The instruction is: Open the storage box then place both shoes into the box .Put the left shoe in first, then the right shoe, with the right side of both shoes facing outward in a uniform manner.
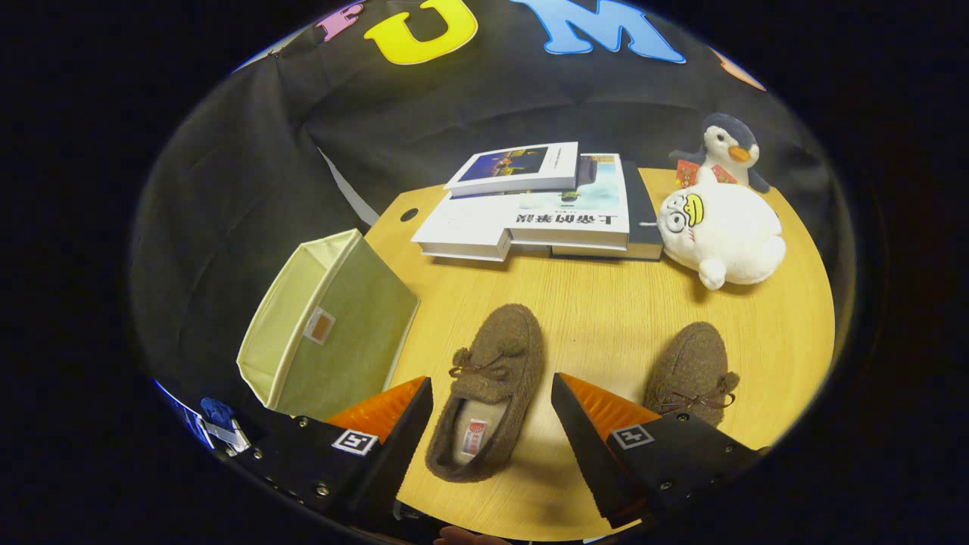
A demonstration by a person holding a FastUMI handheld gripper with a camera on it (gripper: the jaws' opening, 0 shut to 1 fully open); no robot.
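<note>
Your gripper (490, 412) has its fingers spread wide, straddling the heel end of the left shoe (490, 387) without touching it. That shoe's a fuzzy brown moccasin with a little bow and a pale insole. Its twin, the right shoe (693, 372), sits just past your right finger. The storage box (325, 325), soft pale-green fabric, hangs open-topped off the wooden table (598, 318) edge beside your left finger. Stacked books (541, 208) and two plush toys (723, 227) are farther back.
</note>
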